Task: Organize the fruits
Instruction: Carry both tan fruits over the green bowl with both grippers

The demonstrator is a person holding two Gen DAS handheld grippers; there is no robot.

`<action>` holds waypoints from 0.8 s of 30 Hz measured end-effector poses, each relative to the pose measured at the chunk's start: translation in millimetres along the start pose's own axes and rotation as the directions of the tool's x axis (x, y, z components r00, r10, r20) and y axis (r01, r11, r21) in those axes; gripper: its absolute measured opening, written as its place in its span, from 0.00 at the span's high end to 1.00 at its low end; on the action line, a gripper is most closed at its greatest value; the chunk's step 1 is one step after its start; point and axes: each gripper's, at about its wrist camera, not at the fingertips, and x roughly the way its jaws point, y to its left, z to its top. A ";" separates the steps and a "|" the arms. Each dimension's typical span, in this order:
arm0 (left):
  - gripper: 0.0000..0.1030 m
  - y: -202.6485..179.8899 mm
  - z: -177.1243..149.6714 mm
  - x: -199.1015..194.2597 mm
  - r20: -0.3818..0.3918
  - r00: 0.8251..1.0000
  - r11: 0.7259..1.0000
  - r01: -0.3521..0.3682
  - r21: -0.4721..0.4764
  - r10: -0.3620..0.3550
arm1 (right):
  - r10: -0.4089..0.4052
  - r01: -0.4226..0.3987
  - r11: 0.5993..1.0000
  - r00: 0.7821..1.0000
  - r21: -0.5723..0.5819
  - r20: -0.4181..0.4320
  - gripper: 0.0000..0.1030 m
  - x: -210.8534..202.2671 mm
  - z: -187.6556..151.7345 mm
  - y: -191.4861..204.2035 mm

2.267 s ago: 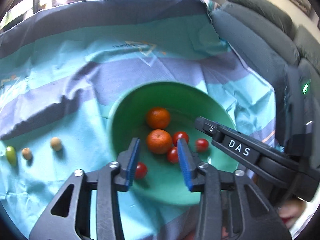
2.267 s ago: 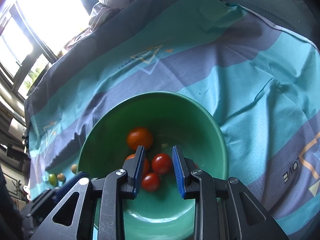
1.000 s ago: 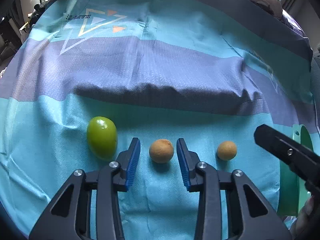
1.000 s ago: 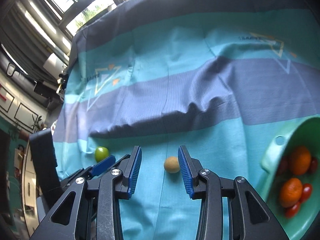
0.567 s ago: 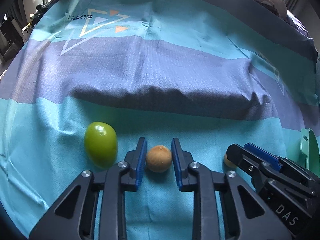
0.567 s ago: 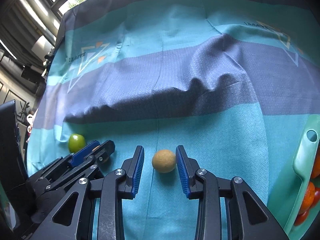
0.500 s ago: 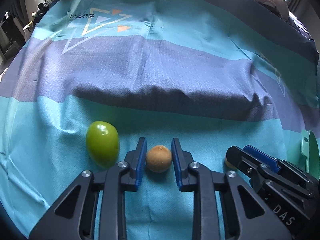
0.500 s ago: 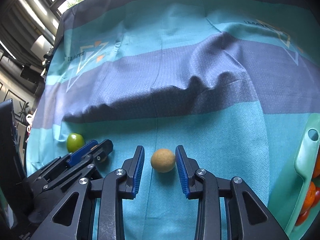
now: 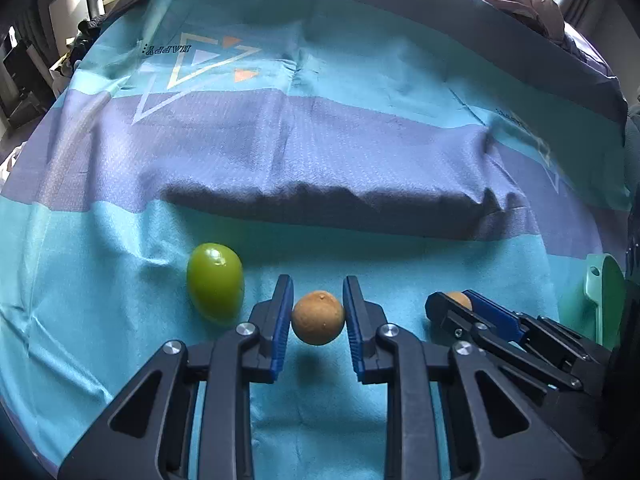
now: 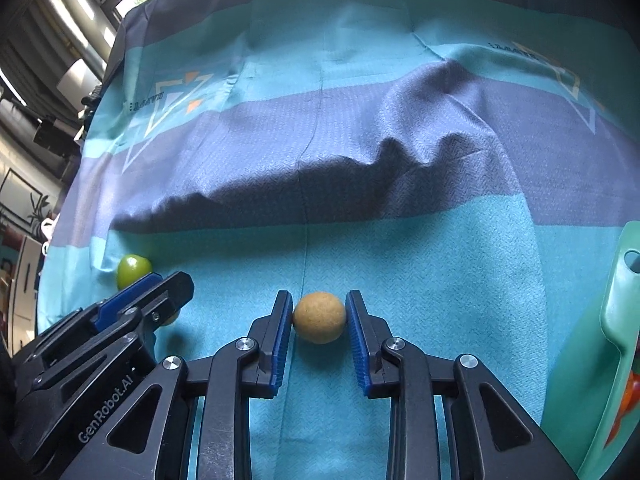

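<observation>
From my left gripper [image 9: 318,316], a green oval fruit [image 9: 215,281] lies on the striped cloth [image 9: 320,152] just outside the left jaw, close to it but apart. Between the jaws sits a round tan fruit [image 9: 318,317]. The blue pads [image 9: 281,322] press against both its sides, so the jaws are clamped on it, and its shadow falls on the cloth a little below it. Farther right, my right gripper [image 9: 460,304] reaches in, its jaws set around a second tan fruit [image 9: 454,298], which is mostly hidden behind them. At the far right edge stands the rim of a green bowl [image 9: 604,300].

From my right gripper [image 10: 319,318], the green fruit [image 10: 134,270] shows at the far left, partly hidden behind the left gripper's [image 10: 168,300] jaws, which block most of what they hold. In the middle, the second tan fruit [image 10: 319,317] sits squarely between my right jaws, both pads [image 10: 357,338] touching its sides, clamped on it. To the right, well apart, rises the bowl's [image 10: 618,320] rim, with orange fruit [image 10: 632,388] just visible inside. A dark fold of cloth [image 10: 360,120] lies beyond both jaws.
</observation>
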 end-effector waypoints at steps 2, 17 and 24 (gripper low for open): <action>0.75 -0.4 -0.3 -7.0 0.016 1.000 1.000 0.013 -0.005 -0.012 | 0.019 -0.019 1.000 1.000 0.022 0.001 0.71 -2.7 -2.1 -1.6; 0.76 -28.9 -17.5 -81.9 0.164 0.966 0.980 0.189 0.069 -0.198 | 0.075 -0.115 0.983 0.962 0.141 0.262 0.71 -120.6 -43.0 -41.4; 0.76 -69.7 -31.1 -106.5 0.192 0.949 0.958 0.213 0.192 -0.250 | -0.001 -0.070 0.982 0.928 0.177 0.373 0.71 -163.8 -54.6 -68.8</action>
